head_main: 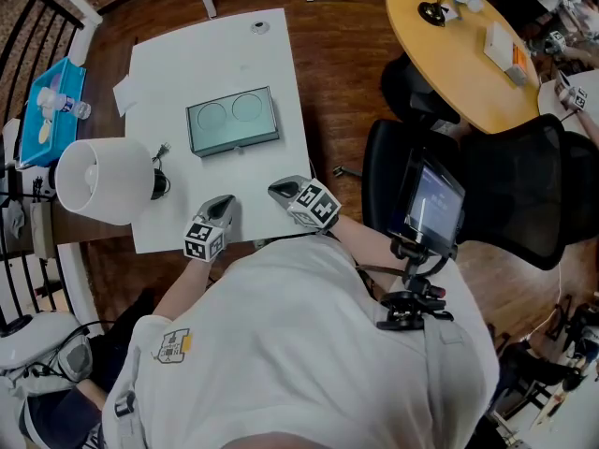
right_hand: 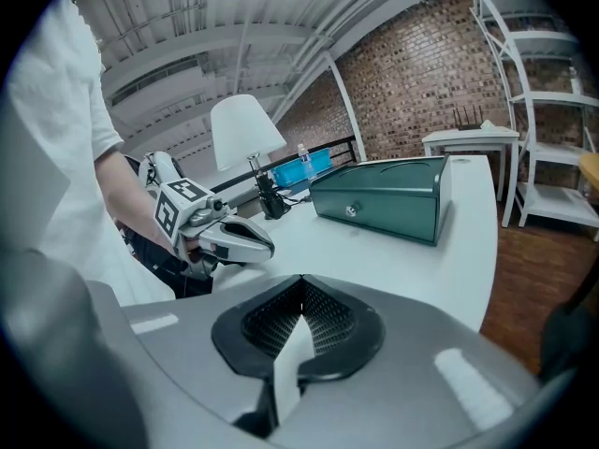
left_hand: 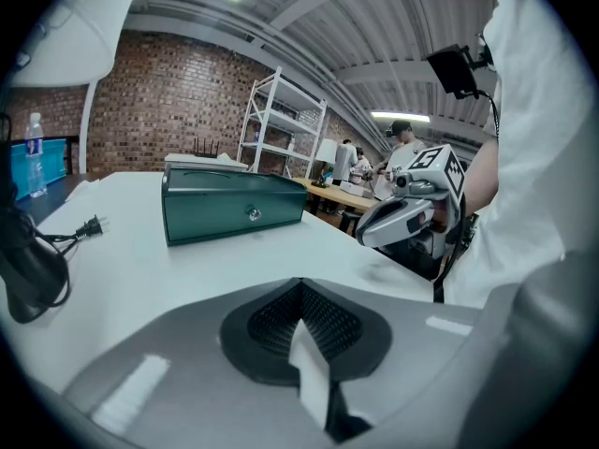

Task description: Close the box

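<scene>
Left of frame, a white lamp [head_main: 94, 181] crowds the table [head_main: 271, 54]. My left gripper [head_main: 222, 204] rests at lower centre, tongs together, empty. Above it the green box [head_main: 232, 120] looks closed already, nothing blocking it. My right gripper [head_main: 279, 191] is likewise pinched on nothing. I judge only a confirming press on the lid remains.

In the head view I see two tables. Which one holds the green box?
The white rectangular table, in front of the person: the green box lies on it, near the lamp. The other table is round and yellow.
</scene>
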`<state>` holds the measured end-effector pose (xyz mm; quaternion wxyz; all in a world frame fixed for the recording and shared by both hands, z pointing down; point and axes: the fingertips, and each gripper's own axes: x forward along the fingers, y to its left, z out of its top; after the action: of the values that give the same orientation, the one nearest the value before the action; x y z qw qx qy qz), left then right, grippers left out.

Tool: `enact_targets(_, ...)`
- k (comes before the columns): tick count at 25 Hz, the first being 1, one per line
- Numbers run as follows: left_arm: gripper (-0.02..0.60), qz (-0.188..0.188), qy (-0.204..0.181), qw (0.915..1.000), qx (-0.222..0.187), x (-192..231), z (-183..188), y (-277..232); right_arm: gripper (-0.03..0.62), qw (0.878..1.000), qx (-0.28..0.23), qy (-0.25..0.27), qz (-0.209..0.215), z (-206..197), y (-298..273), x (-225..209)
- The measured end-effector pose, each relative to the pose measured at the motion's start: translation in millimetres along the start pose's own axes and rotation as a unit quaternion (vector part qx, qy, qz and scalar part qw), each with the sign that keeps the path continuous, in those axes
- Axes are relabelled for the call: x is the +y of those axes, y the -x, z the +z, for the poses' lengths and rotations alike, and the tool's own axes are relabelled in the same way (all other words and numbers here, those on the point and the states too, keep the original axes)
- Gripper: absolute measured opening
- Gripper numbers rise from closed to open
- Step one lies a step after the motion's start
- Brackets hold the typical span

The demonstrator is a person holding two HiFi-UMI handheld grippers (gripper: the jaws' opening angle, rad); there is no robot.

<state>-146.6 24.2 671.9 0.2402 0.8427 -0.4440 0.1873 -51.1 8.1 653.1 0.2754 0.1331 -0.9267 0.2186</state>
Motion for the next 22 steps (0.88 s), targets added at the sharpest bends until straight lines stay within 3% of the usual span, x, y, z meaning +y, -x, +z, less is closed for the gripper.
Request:
enact_targets(14,0.0,-0.002,-0.001,1.0,-0.002,1.7,-1.5,-0.2,0.0,1.0,0.002,0.006,-0.001,1.3,-1.7,-0.2)
enact_targets(22,0.0,-0.003,0.0,1.0,0.0,0.7,-1.7,1.0,0.0,0.999,0.016,0.037,-0.003,1.6,-0.6,1.7)
